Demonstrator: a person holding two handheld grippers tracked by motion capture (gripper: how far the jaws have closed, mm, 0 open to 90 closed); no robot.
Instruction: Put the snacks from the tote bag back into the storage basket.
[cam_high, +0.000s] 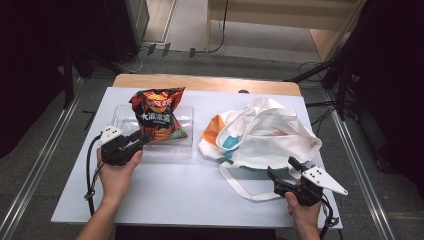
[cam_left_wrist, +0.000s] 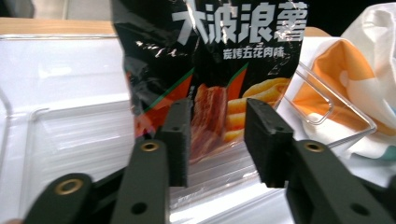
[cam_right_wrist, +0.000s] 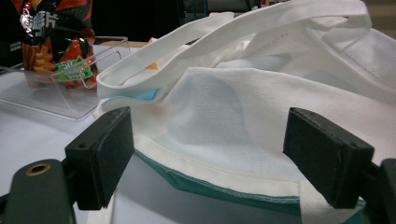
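Left gripper: black, 2 jaws parted a little, held at the near left corner of the clear plastic tray; pads either side of the bag's lower edge, with a narrow gap showing, not clamped on it.
Chip bag: glossy black and orange-red crisp packet, standing upright in the tray at the table's left half, white characters across its front.
Right gripper: black, grey 3-cornered plate on top, jaws spread wide, at the near right of the table, pointing at the tote's near edge; pads stand apart from the cloth, gripping nothing.
Tote: white cloth bag with orange, teal and blue patches, slumped on the table just right of the tray, 1 strap looping toward the right gripper; green hem between the jaws.
Table: white top, wooden strip at the far edge.
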